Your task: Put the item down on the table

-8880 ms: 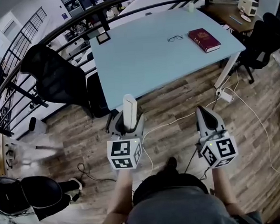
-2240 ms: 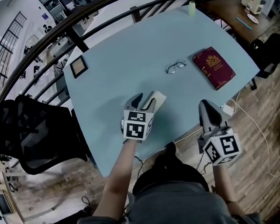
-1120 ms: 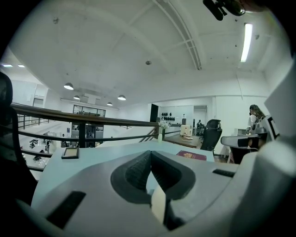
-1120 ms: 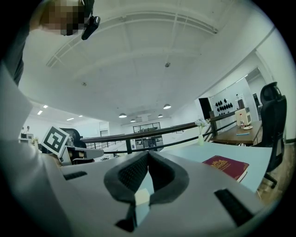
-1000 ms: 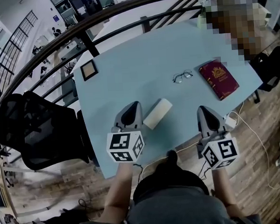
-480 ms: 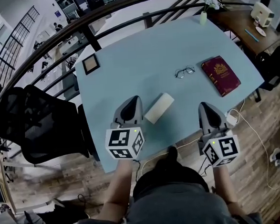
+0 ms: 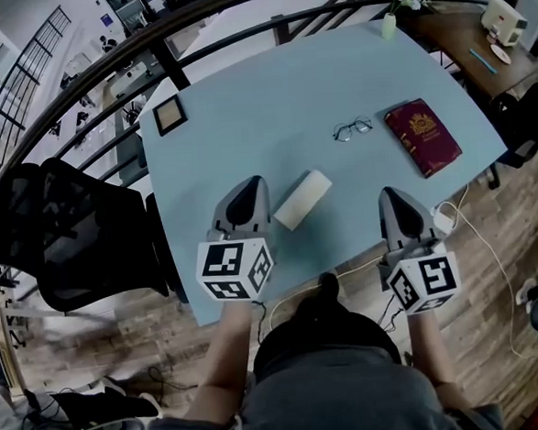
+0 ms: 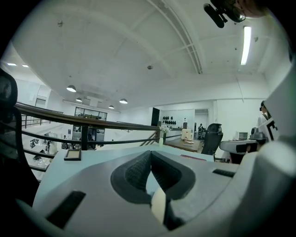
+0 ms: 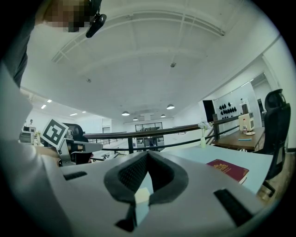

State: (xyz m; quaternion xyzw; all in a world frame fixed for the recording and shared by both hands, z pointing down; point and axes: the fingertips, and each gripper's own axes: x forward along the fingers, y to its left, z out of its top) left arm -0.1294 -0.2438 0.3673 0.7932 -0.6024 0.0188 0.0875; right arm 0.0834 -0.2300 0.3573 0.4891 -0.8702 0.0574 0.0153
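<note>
At the head view's far left stands a black chair (image 7: 68, 233). A small picture frame (image 7: 170, 115) lies on the upper-left corner of the pale blue worktop (image 7: 269, 81).

Lower centre-left, the left hand-held gripper (image 7: 253, 183) hangs over the worktop's near edge. Its own view shows the jaws clenched tip to tip (image 8: 150, 153) with nothing between them.

The block (image 7: 302, 199) lies flat on the worktop just right of that gripper's tips. It is apart from them, and it sits between the two grippers, nearer the left one. Only the head view shows it.

Further right are the glasses (image 7: 351, 129) and a red book (image 7: 422, 137), with a vase (image 7: 390, 22) at the upper-right corner.

The right hand-held gripper (image 7: 389, 196) is at the lower right by the worktop's edge, well apart from the block. Its view shows the jaws clenched and empty too (image 9: 148, 153).

The left gripper view looks along the worktop to the frame (image 8: 72, 154) and a railing (image 8: 92, 122) beyond. The right gripper view catches the book (image 9: 227, 170), the vase (image 9: 202, 139) and, at its left, the other gripper's marker cube (image 9: 55, 133).
</note>
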